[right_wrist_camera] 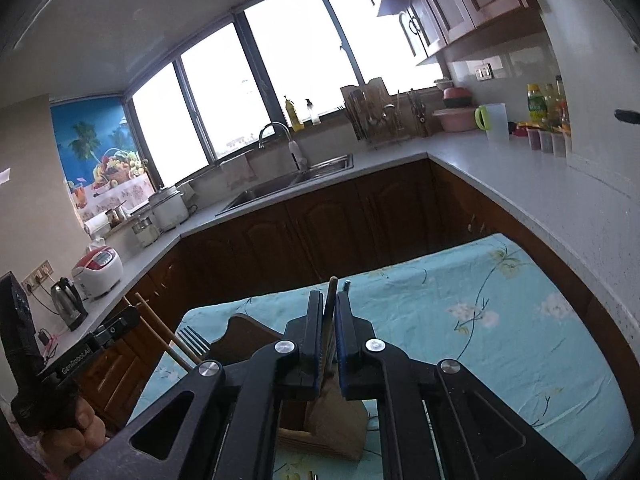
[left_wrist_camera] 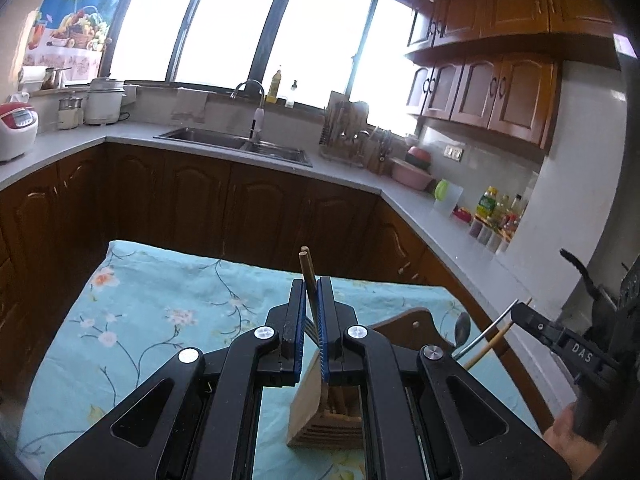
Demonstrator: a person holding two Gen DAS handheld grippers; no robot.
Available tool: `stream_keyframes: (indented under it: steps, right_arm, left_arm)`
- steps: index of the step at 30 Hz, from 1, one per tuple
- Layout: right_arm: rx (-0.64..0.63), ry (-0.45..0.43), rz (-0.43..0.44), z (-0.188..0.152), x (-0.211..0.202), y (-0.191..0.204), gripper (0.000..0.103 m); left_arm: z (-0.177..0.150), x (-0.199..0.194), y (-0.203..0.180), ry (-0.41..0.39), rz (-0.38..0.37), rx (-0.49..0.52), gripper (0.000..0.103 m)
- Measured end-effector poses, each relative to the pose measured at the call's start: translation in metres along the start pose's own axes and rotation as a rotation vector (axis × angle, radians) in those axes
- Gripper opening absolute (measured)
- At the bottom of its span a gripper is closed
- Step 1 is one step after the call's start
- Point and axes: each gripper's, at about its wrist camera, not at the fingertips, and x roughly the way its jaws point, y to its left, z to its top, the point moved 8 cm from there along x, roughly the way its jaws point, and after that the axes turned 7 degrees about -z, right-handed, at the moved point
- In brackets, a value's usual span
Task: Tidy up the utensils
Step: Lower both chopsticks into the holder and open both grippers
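Above a bench (left_wrist_camera: pixel 168 304) draped in a turquoise floral cloth (right_wrist_camera: pixel 500 320), both claws held low over a wooden utensil holder (left_wrist_camera: pixel 316 412). Left claw (left_wrist_camera: pixel 311 300) pinched narrow on a fork (left_wrist_camera: pixel 316 330) and a wooden chopstick (left_wrist_camera: pixel 307 270) together, tines pointing back toward the camera, chopstick tip poking up past the fingertips (fork clearer in the right wrist view, beside the chopstick). Right claw (right_wrist_camera: pixel 330 312) likewise clamped narrow, gripping a dark stick-like handle (right_wrist_camera: pixel 331 296) that juts above the pads; from the left wrist view, seen holding a metal spoon (left_wrist_camera: pixel 464 330) and a wooden chopstick (left_wrist_camera: pixel 490 346), spoon bowl toward the person. Holder standing on the cloth directly below both claws, slotted top facing up, just beside a dark wooden cutting board (left_wrist_camera: pixel 412 322) lying flat. Behind, a grey counter (left_wrist_camera: pixel 352 176) with sink (left_wrist_camera: pixel 236 142) under bright windows. Part of a hand (right_wrist_camera: pixel 76 432) wrapped around the left grip.
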Motion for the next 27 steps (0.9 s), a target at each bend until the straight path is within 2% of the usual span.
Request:
stream_keyframes:
  steps: [10, 15, 17, 18, 19, 20, 21, 23, 25, 27]
  right_arm:
    - [0.002, 0.013, -0.003, 0.002, 0.003, -0.003, 0.007]
    - [0.02, 0.03, 0.003, -0.002, 0.005, -0.005, 0.013]
    - [0.04, 0.033, 0.007, -0.002, 0.002, -0.009, 0.022]
    - [0.047, 0.028, 0.008, -0.001, -0.001, -0.011, 0.036]
    - [0.056, 0.015, 0.01, 0.0, -0.007, -0.013, 0.049]
    - [0.061, 0.004, 0.009, 0.001, -0.012, -0.015, 0.054]
    - [0.067, -0.009, 0.013, 0.002, -0.019, -0.017, 0.062]
    - [0.074, -0.024, 0.026, 0.004, -0.03, -0.019, 0.073]
    - [0.078, -0.04, 0.033, 0.003, -0.043, -0.022, 0.088]
    - [0.083, -0.061, 0.035, -0.001, -0.06, -0.028, 0.094]
  left_arm:
    - [0.002, 0.003, -0.001, 0.012, 0.014, 0.012, 0.006]
    - [0.002, -0.001, 0.0, 0.018, 0.01, -0.008, 0.008]
    - [0.002, -0.01, 0.001, 0.005, 0.012, -0.022, 0.017]
    - [0.001, -0.017, 0.001, -0.007, 0.013, -0.026, 0.021]
    - [0.0, -0.025, 0.001, -0.019, 0.018, -0.029, 0.033]
    - [-0.001, -0.031, 0.001, -0.029, 0.02, -0.032, 0.044]
    - [-0.002, -0.037, 0.001, -0.036, 0.021, -0.036, 0.048]
    - [-0.008, -0.049, 0.003, -0.038, 0.032, -0.047, 0.071]
    - [-0.018, -0.062, 0.005, -0.041, 0.041, -0.068, 0.083]
    - [-0.027, -0.071, 0.006, -0.034, 0.032, -0.074, 0.086]
